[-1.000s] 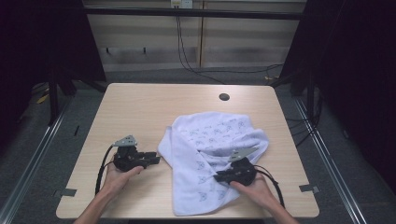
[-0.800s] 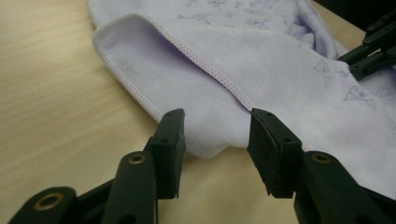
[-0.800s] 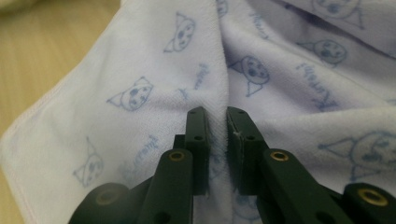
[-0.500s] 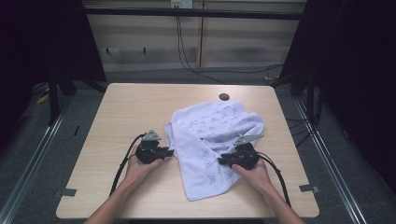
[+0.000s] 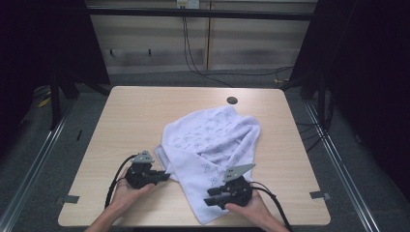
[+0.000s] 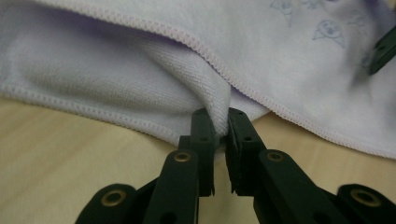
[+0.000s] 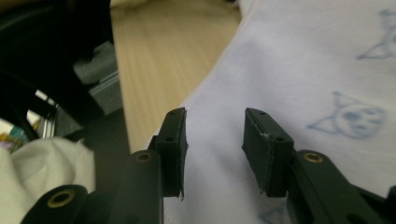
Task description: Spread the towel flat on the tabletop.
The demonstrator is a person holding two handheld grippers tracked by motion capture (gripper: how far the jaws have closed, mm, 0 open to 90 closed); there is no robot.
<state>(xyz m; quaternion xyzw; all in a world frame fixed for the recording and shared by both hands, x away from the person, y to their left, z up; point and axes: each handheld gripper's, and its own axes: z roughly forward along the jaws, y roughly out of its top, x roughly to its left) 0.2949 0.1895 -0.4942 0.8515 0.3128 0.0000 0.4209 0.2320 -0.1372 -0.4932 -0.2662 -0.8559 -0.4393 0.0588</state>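
The pale lavender towel (image 5: 208, 154) lies rumpled on the table (image 5: 125, 116), its long axis running on a slant from the far right, near the small dark hole (image 5: 232, 100), down toward the near edge between the two hands. The left gripper (image 5: 162, 176) sits at the towel's left border and has just been closing — in the left gripper view its jaws stand nearly together with a fold of the stitched hem (image 6: 219, 109) pinched between them, so this side already has its hold. The right gripper (image 5: 212, 199) lies over the near end of the cloth, pointing left across it; its jaws have just been opening, and in the right gripper view they stand spread above the printed fabric (image 7: 327, 84) with nothing pressed between the pads (image 7: 259, 149). The towel's near edge (image 7: 205, 91) runs just to that gripper's left, with bare table beyond it. So the next grasp likely turns on this — the free right gripper must shift leftward to straddle that edge before closing, while the left one keeps its corner
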